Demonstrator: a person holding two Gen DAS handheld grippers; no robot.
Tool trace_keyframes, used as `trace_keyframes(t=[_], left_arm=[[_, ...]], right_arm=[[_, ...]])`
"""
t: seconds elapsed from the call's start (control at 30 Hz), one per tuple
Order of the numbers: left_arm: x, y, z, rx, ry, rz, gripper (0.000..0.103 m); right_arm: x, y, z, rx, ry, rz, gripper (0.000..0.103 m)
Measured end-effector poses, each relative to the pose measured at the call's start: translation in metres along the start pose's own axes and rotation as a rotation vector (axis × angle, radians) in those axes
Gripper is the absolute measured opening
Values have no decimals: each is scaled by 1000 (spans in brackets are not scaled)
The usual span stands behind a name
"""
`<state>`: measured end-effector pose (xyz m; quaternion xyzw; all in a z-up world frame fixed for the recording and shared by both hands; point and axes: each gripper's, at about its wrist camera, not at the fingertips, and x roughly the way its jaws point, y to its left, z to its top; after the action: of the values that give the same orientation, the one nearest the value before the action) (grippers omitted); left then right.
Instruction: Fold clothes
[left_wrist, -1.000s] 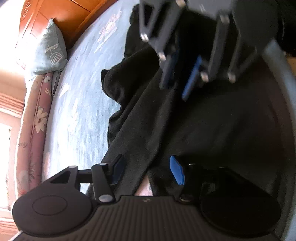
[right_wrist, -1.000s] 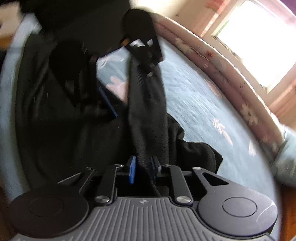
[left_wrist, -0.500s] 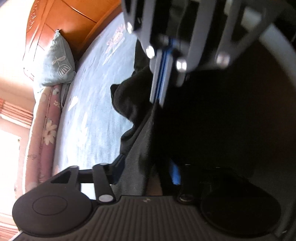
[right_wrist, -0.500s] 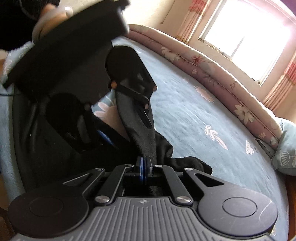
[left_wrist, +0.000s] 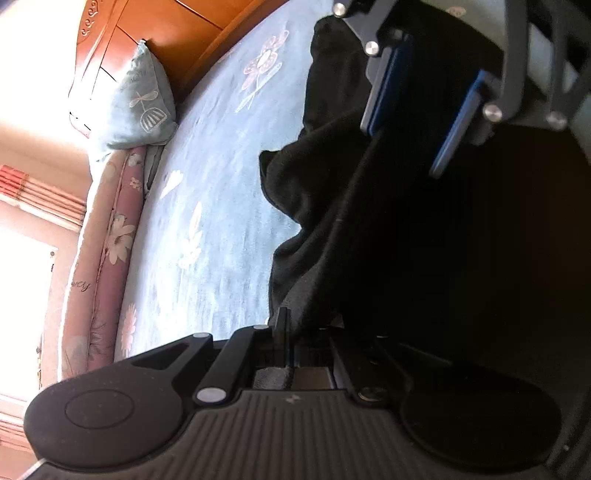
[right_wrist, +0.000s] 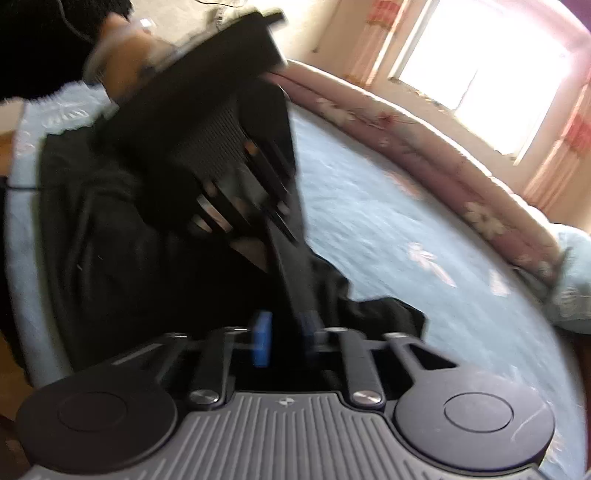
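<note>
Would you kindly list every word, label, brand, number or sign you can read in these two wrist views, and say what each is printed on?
"wcy" or similar, cursive, likely the tail of a longer word, only partly legible: on the pink floral bolster along the bed's edge.
Small embossed logo mark, no letters: on the left gripper body.
Same small logo mark, no letters: on the right gripper body.
Nothing readable on the black garment, pillow or blue bedspread.

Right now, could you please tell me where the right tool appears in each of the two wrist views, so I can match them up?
Left wrist view: the right tool enters from the top right, blue pads apart, over the black garment.
Right wrist view: the right tool sits at bottom centre, pads apart around a strip of the garment.
Shared landmark: the pink floral bolster along the edge of the blue bedspread.
</note>
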<state>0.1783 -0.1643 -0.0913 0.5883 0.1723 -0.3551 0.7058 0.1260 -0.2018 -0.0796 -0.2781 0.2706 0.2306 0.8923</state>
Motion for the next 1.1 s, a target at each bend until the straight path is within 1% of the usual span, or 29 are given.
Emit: trace_keyframes(t=[0.03, 0.17, 0.23, 0.3, 0.33, 0.37, 0.47, 0.5, 0.53, 0.57, 0.6, 0.67, 0.73, 0.8, 0.93, 1.0, 1.03, 1.1], left_arm=[[-5, -3, 1, 9, 1, 3, 0], [-27, -13, 6, 43, 3, 17, 0], [-38, -19, 8, 60, 4, 24, 0], [-48, -22, 12, 61, 2, 23, 0], [-54, -22, 14, 54, 0, 19, 0], [-56, -20, 18, 51, -8, 19, 0], [-70, -22, 25, 54, -19, 23, 0], [-77, -24, 28, 56, -22, 20, 0], [-83, -26, 31, 59, -24, 17, 0], [-89, -30, 33, 68, -24, 12, 0], [-92, -35, 34, 75, -26, 2, 0], [-99, -44, 37, 89, -30, -17, 0], [-98, -51, 38, 102, -23, -34, 0], [-97, -59, 39, 116, -16, -52, 0], [-87, -82, 40, 180, 6, -94, 0], [-83, -92, 41, 206, 9, -116, 0], [-80, -96, 41, 221, 7, -128, 0], [-76, -100, 40, 237, 9, -144, 0]], right_arm=[[-1, 0, -4, -10, 10, -22, 42], [-3, 3, -19, -76, 46, -127, 44], [-6, 5, -24, -120, 55, -169, 49], [-13, 6, -24, -141, 40, -193, 53], [-16, 7, -25, -150, 33, -203, 57], [-19, 7, -24, -155, 28, -203, 59], [-24, 10, -26, -191, 34, -183, 59], [-24, 11, -28, -198, 38, -165, 56], [-25, 10, -30, -197, 43, -146, 43], [-26, 8, -31, -194, 52, -134, 33], [-28, 7, -32, -192, 65, -118, 18], [-32, 7, -35, -194, 72, -102, 16], [-35, 8, -41, -190, 80, -83, 10], [-37, 8, -46, -185, 84, -74, 9], [-39, 14, -56, -158, 105, -56, 8], [-36, 14, -64, -120, 130, -57, 9], [-35, 15, -68, -100, 146, -58, 12], [-39, 10, -74, -22, 159, -39, 14]])
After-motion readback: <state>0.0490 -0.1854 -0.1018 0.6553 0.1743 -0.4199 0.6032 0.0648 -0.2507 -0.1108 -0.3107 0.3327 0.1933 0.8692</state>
